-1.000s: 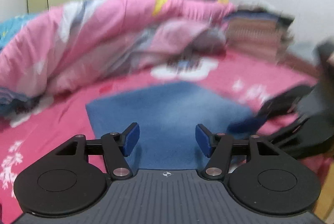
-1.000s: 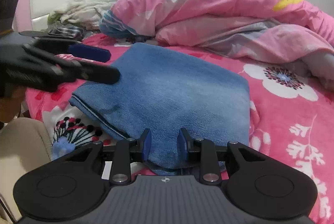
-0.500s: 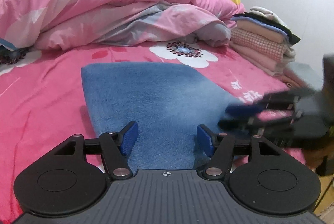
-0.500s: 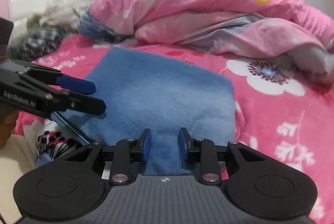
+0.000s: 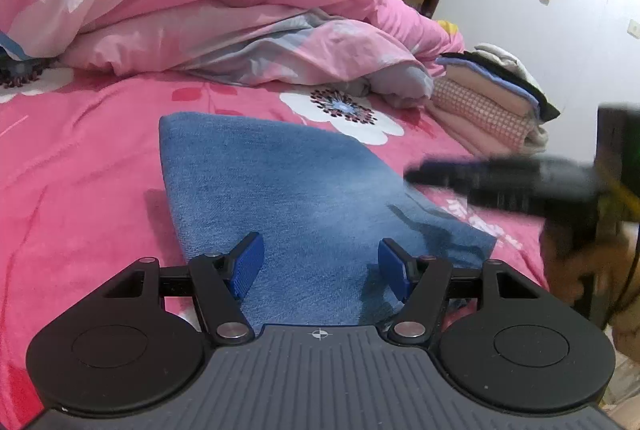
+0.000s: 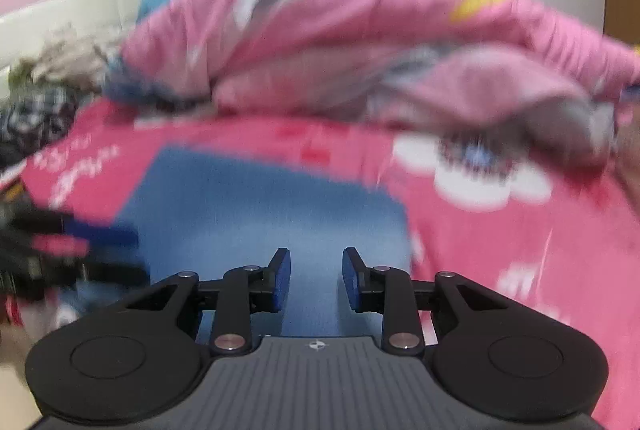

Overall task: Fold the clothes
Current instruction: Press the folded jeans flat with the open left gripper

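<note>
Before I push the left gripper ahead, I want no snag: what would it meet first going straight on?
Probably the folded blue denim garment, lying right ahead of the open left gripper. Beyond it come the pink floral bedsheet and the heaped pink duvet. Height above the cloth is unclear.

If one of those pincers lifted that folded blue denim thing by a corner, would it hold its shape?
Probably not. The folded blue denim lies in soft layers on the bedspread, so a corner lift would likely let it droop and unfold. The weave looks thick, so it may feel fairly heavy for its size. Its rough texture suggests the left gripper would not slip easily.
</note>
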{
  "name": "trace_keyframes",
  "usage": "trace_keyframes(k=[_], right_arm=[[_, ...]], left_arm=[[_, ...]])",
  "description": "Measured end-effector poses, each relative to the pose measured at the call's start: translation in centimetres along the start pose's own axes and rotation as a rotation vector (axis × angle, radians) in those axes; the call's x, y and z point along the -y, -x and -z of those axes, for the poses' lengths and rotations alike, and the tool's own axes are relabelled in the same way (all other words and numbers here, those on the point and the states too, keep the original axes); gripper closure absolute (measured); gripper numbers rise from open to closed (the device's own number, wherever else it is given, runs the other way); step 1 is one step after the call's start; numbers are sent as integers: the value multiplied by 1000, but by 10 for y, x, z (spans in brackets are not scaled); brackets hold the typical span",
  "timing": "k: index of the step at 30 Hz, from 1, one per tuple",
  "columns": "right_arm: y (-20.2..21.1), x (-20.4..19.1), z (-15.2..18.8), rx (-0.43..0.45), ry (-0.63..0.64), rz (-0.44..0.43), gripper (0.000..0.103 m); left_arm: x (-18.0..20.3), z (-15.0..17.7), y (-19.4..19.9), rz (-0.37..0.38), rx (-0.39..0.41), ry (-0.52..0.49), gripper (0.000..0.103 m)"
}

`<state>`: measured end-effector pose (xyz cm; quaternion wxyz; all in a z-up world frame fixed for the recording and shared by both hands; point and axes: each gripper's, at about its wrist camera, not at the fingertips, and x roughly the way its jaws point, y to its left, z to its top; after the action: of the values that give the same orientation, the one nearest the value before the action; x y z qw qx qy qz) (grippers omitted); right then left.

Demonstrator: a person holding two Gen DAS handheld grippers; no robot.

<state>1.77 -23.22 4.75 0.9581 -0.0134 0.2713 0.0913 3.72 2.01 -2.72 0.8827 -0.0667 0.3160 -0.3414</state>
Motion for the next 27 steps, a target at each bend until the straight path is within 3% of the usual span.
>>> trace_keyframes(k=[2,5,7,10,15,20,22,27], right_arm=[[-5,5,-4,27,-26,15,72],[-46,19,19,-133,-116,-34,71],[-47,19,22,-115,-104,-37,71],[-44,16,-5,-133,-80,-19,71],[-51,16,-31,-23,-80,-16,71],[-94,26,-11,-166,-150,-43,71],[-92,22,-24,-202,-125,-19,70],[-75,12,-54,-119,-77,7,70]], left_arm=[[-1,0,0,5,1,5,39],[-3,0,0,14,3,13,39],[-4,0,1,20,4,19,39],[-5,-1,1,22,5,25,39],[-9,-1,1,35,10,40,39],[-14,0,3,55,18,65,39],[-15,0,3,61,21,71,39],[-16,0,3,66,22,76,38]])
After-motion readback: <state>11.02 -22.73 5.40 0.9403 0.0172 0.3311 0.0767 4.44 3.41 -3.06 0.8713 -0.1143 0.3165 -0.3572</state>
